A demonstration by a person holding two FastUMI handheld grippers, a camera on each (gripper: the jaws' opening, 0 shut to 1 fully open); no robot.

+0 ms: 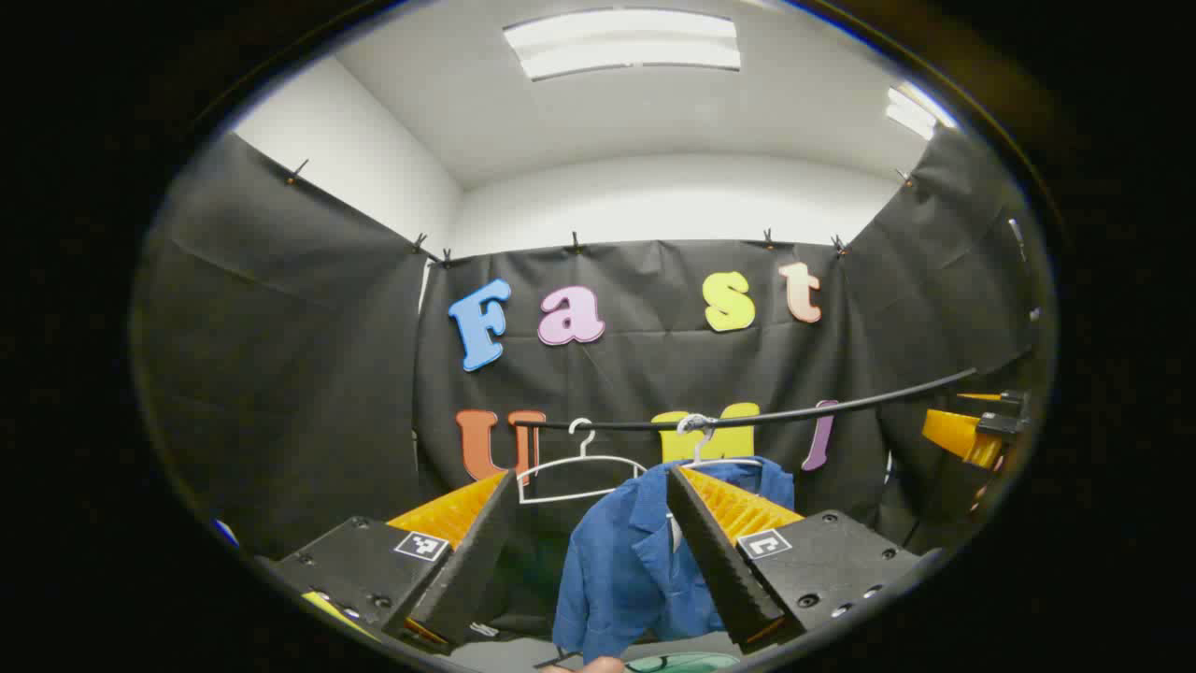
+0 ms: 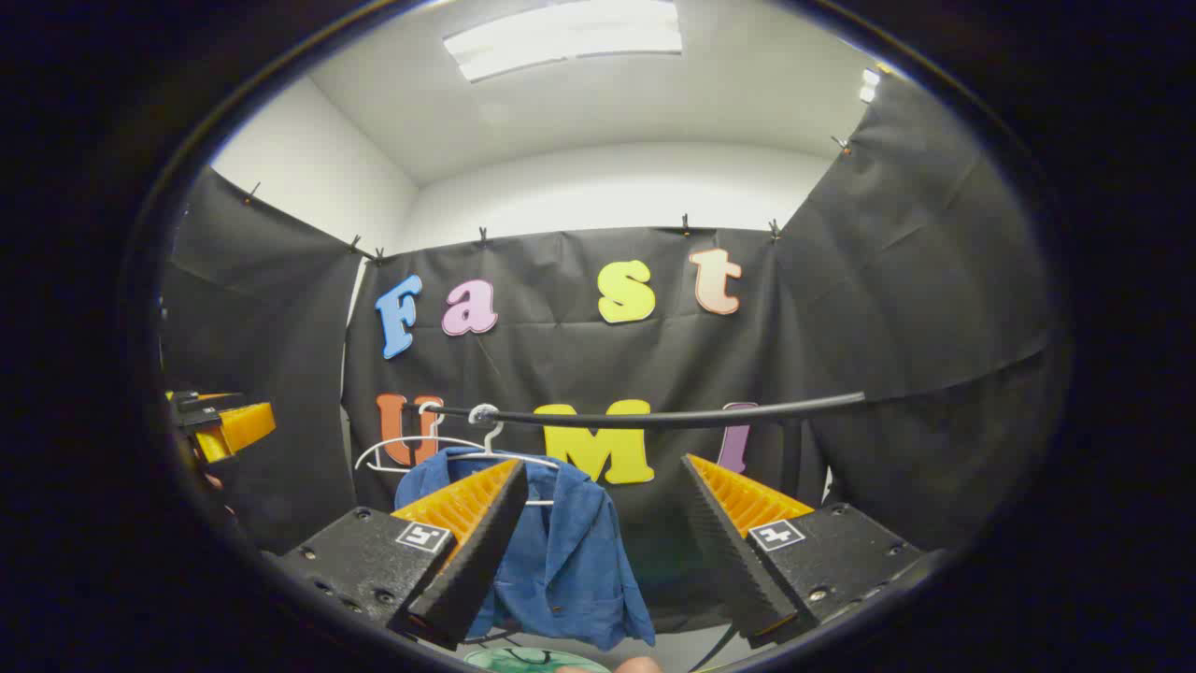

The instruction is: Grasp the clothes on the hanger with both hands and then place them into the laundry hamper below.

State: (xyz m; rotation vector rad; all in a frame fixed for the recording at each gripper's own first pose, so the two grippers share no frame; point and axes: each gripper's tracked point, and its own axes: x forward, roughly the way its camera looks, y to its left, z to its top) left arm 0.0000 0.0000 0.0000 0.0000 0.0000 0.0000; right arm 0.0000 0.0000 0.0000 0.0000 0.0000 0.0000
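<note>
Both spread wide, nothing pinched: left hand-held gripper (image 1: 590,542) and right hand-held gripper (image 2: 598,533). The blue jacket (image 1: 626,561) hangs on a white hanger (image 1: 696,439) from the black rail (image 1: 794,411), around 6 o'clock, untouched. Green hamper rim (image 2: 523,660) peeks below it.

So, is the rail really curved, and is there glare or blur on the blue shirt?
Left gripper view: the rail bows from fisheye distortion, the blue shirt is sharp, evenly lit. Right gripper view: same bowed rail, no glare on the shirt; ceiling light overexposed.
</note>
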